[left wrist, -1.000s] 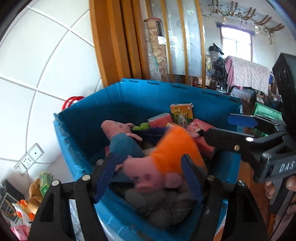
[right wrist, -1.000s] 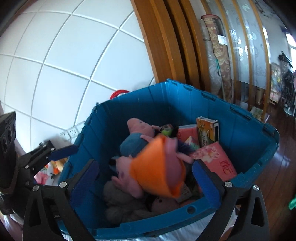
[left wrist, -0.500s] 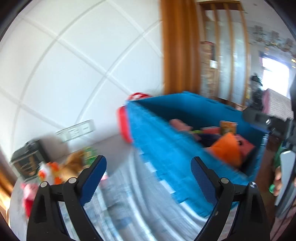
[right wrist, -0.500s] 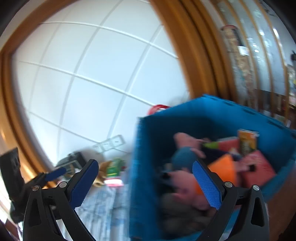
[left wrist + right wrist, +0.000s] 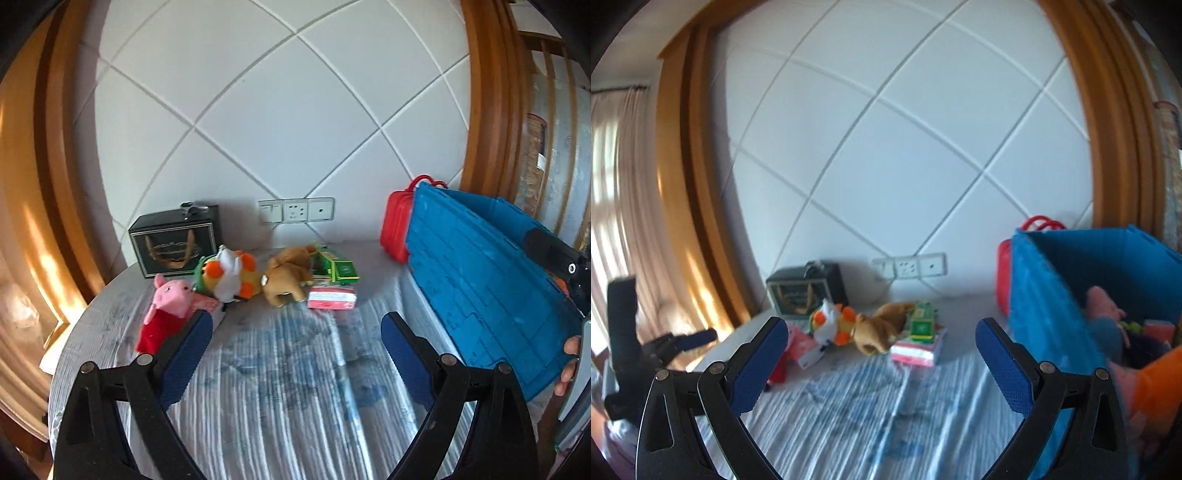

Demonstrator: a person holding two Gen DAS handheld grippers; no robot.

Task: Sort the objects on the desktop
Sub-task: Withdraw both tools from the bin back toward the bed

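Observation:
On the striped tablecloth lie a pink pig plush in red (image 5: 165, 310), a white-and-orange plush (image 5: 231, 275), a brown plush (image 5: 288, 277), a green box (image 5: 338, 269) and a pink-and-white box (image 5: 331, 298). The same pile shows in the right wrist view, with the brown plush (image 5: 879, 328) and green box (image 5: 921, 321). The blue bin (image 5: 487, 280) stands at the right and holds plush toys and boxes (image 5: 1108, 317). My left gripper (image 5: 295, 343) and right gripper (image 5: 882, 354) are both open and empty, above the cloth in front of the pile.
A black box (image 5: 175, 243) stands at the back left by the wall. A red case (image 5: 397, 229) stands behind the bin. Wall sockets (image 5: 295, 210) sit low on the tiled wall. The table's edge curves round at the left.
Both grippers have swung left, away from above the blue bin, and now face the pile on the table. The orange-dressed pig plush lies in the bin.

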